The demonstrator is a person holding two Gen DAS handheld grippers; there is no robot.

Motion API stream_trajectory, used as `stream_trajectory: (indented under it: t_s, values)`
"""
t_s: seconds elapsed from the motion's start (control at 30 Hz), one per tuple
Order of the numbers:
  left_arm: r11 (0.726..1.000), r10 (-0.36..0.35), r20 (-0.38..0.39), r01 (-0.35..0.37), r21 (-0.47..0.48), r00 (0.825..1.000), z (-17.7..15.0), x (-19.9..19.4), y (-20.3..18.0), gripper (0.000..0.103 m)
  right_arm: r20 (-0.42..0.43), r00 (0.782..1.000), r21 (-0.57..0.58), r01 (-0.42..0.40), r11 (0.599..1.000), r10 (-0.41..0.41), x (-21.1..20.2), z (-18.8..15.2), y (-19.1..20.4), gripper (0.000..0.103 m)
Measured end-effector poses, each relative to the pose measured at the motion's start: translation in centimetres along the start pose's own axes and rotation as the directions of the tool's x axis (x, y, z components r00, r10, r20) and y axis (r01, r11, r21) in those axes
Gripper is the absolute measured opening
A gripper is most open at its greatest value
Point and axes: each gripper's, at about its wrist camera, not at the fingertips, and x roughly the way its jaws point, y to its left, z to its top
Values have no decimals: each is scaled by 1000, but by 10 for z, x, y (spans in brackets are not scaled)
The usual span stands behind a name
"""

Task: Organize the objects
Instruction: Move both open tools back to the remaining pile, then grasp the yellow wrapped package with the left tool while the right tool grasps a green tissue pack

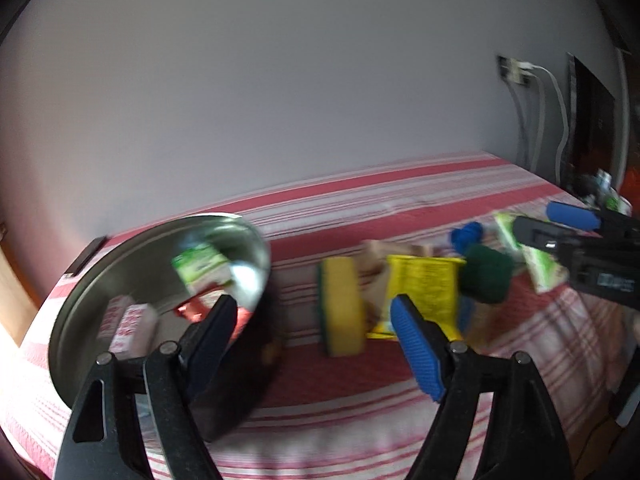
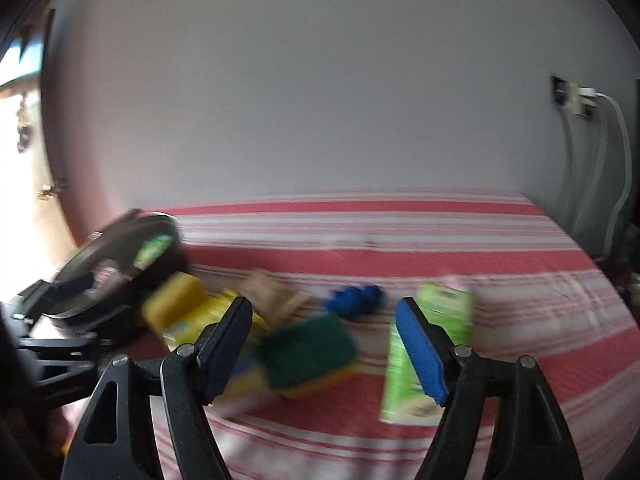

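1. Right gripper: jaws wide apart, nothing held. The green-topped sponge is seen just ahead between the fingers, lying on the striped cloth, untouched.
2. The green carton is seen flat beside the right finger, its long axis running near to far; part is hidden by the blue pad.
3. Left gripper: jaws also spread, empty. A yellow sponge standing on edge is framed between them, with the yellow packet to its right.
4. The steel bowl is set at near left by the left finger, a carton already inside.
5. Farther off: a blue item, blurred.
6. Judgement: the green sponge and carton lie nearer the right gripper, the bowl nearer the left.
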Motion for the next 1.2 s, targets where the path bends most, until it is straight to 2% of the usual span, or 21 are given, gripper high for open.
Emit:
stream_trajectory:
  t_s: [0.2,0.3,0.4,0.53,0.83,0.93,1.1,1.2]
  values:
    - [994,-86,5,85,69,996,6,6,-28,80,-30,994,17,107,994,-107,5,-9,-24,76]
    - [990,-117,-24,118,82,993,8,17,-38,79,-69,991,23,118,993,-116,11,-13,-32,76]
    - [986,-146,-59,150,71,988,10,30,-38,73,-71,991,36,119,992,-117,12,-13,-35,76]
    - [979,-188,-93,194,61,978,11,42,-37,72,-112,987,45,118,992,-112,18,-16,-35,76]
    - [971,-220,-109,228,68,969,13,48,-43,73,-195,976,46,105,993,-94,35,-16,-32,76]
    - [970,-231,-108,238,56,967,13,48,-40,82,-187,977,41,114,993,-105,33,-17,-31,76]
    - [968,-237,-111,244,57,965,13,48,-41,83,-200,974,32,112,993,-104,35,-17,-29,76]
    - [973,-226,-95,228,12,969,13,48,-31,83,-199,975,33,112,993,-103,35,-17,-30,76]
